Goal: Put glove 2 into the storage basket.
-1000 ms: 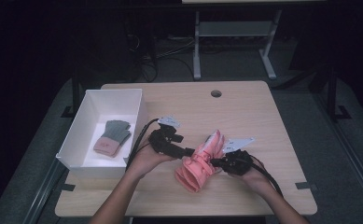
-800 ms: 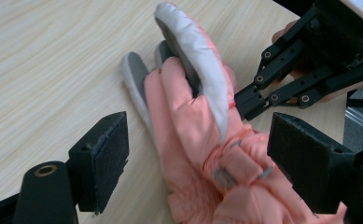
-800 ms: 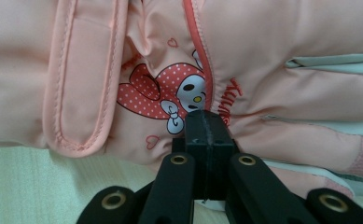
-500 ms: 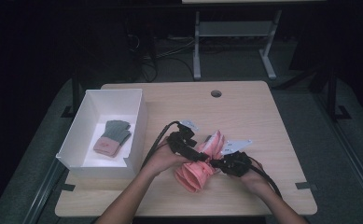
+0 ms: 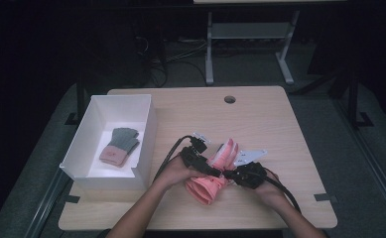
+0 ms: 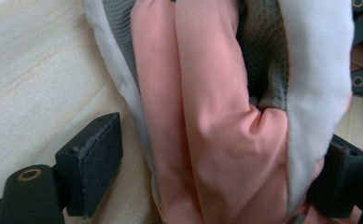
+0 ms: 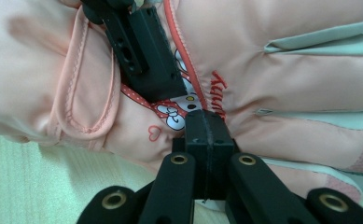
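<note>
From above, one glove (image 5: 119,147) already lay in the white box (image 5: 146,134); your pink glove (image 5: 211,179) was on the tabletop (image 5: 280,129). Your left hand-held gripper (image 6: 216,186) had just been opening, straddling it unclenched. Your right hand-held gripper (image 7: 207,135) was clenched against it; boxing remained.

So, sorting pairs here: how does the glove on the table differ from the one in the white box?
The pink glove is padded, smooth fabric, lying on the table between both claws; the knit glove is grey with a pink cuff, lying flat in the white box, untouched. The pink glove looks bulkier. Both carry pink.
</note>
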### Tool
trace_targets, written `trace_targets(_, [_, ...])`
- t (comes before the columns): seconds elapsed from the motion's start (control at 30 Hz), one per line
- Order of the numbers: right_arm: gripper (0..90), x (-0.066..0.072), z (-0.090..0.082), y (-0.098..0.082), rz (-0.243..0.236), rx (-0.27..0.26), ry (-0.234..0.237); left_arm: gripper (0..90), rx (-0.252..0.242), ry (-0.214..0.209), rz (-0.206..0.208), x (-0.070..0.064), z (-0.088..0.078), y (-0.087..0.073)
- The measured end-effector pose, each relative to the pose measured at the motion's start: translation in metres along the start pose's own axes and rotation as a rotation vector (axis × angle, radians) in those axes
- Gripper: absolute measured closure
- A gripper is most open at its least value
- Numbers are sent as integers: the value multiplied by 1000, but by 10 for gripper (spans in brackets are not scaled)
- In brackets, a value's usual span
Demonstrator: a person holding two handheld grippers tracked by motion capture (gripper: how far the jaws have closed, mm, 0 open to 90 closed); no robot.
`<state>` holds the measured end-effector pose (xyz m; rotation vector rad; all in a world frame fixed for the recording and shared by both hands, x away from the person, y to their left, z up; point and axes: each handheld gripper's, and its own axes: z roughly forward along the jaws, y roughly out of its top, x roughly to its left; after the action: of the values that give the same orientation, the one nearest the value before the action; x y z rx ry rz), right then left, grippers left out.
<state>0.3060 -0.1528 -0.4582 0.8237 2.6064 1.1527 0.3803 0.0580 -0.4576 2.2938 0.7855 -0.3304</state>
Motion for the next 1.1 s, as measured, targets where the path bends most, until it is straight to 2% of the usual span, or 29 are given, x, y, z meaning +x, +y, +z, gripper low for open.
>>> trace_targets(0.03, [900,0,0,0,7,1,1,151,5,-2,5,-1,0,0])
trace_targets(0.13, [900,0,1,-1,-1,-1,-2,242,11,-43,3,-2,2,0])
trace_targets(0.27, [900,1,1,-1,5,-1,-2,320,15,-81,2,0,3,0])
trace_targets(0.4, [900,1,2,-2,5,-5,-5,432,31,-133,-36,4,4,0])
trace_targets(0.47, [900,2,2,-2,4,-7,-8,507,24,-151,-40,8,2,-1])
trace_targets(0.57, [900,1,0,-2,7,-6,-6,581,15,-153,-55,8,0,-2])
trace_targets(0.6, [900,0,-1,-2,24,-7,5,598,12,-152,-54,8,0,-2])
trace_targets(0.77, [900,-5,-15,-2,57,-29,49,627,2,-161,-74,7,-5,0])
trace_targets(0.97, [827,-5,-39,-7,88,-68,45,633,-17,-161,-95,3,-14,2])
trace_targets(1.1, [721,-7,-54,-14,105,-73,0,633,-29,-146,-87,1,-22,4])
